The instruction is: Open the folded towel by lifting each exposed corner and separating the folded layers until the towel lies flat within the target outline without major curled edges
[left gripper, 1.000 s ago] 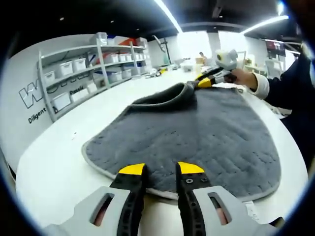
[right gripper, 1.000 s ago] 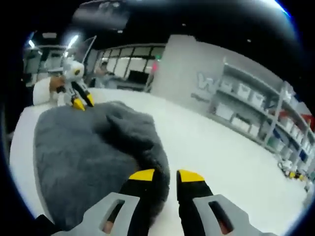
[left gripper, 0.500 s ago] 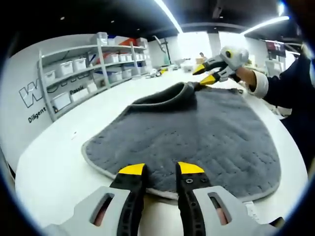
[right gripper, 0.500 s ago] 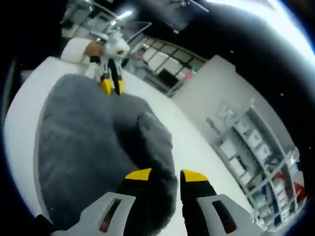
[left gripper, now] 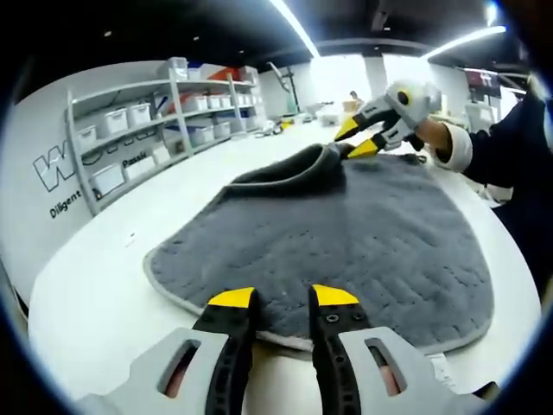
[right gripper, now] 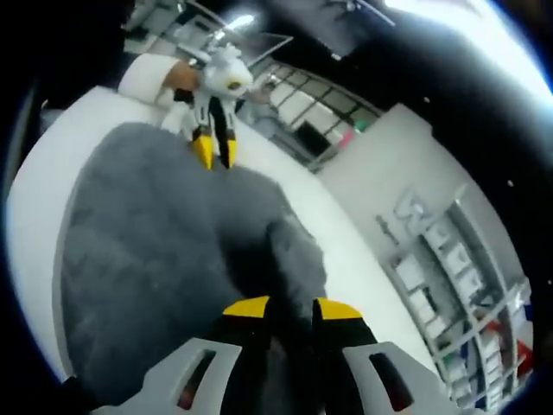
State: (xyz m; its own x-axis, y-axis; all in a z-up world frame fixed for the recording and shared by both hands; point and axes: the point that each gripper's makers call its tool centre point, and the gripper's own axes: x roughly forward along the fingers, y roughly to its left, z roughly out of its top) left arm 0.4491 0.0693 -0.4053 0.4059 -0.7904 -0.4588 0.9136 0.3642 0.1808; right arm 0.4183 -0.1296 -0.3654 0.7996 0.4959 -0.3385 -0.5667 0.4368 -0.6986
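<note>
A grey towel (left gripper: 346, 233) lies spread on the white table (left gripper: 95, 285), with one folded-over, humped corner (left gripper: 298, 166) at its far side. My left gripper (left gripper: 282, 298) stands over the towel's near hem, its jaws slightly apart with nothing pinched between them. In the right gripper view it (right gripper: 216, 151) rests at the towel's far edge. My right gripper (left gripper: 354, 138) hovers just above the humped corner with its jaws spread and empty. In its own view the right gripper (right gripper: 291, 309) looks down on the folded hump (right gripper: 289, 251) of the towel (right gripper: 147, 259).
Grey shelves with white bins (left gripper: 130, 130) line the wall beyond the table's far left edge. A person's dark sleeve (left gripper: 510, 147) and hand reach in behind the right gripper. White tabletop (right gripper: 39, 164) surrounds the towel on all sides.
The right gripper has let go of the folded corner, opened and lifted a little above it. The hump stays folded. The left gripper has not moved.
</note>
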